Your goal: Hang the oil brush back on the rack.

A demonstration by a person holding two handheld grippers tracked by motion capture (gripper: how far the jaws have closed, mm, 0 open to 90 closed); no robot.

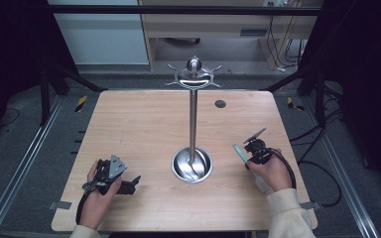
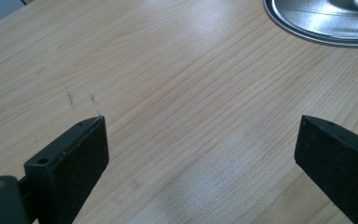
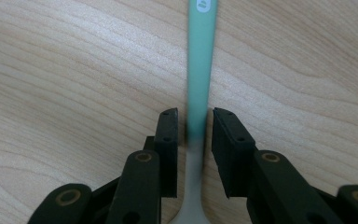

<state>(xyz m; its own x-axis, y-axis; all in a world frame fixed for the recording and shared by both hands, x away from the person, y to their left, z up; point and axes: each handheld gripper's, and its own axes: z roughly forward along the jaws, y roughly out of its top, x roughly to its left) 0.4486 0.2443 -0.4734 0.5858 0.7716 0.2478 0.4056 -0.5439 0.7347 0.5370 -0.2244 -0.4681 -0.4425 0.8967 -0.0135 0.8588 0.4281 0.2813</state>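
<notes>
Right now the right gripper has jaws pinching a green-handled utensil, long axis pointing fwd off the jaws, w/ the stand nearby. Left gripper jaws spread over bare worktop.

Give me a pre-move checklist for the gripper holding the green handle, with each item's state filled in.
1. Green handle between the right gripper's fingers: ok.
2. Grip fully tight: cannot tell; slight gaps show beside the handle.
3. Left gripper open with nothing in it: ok.
4. Metal stand upright, its round base flat on the table: ok.
5. What is at the handle's other end: cannot tell.
</notes>
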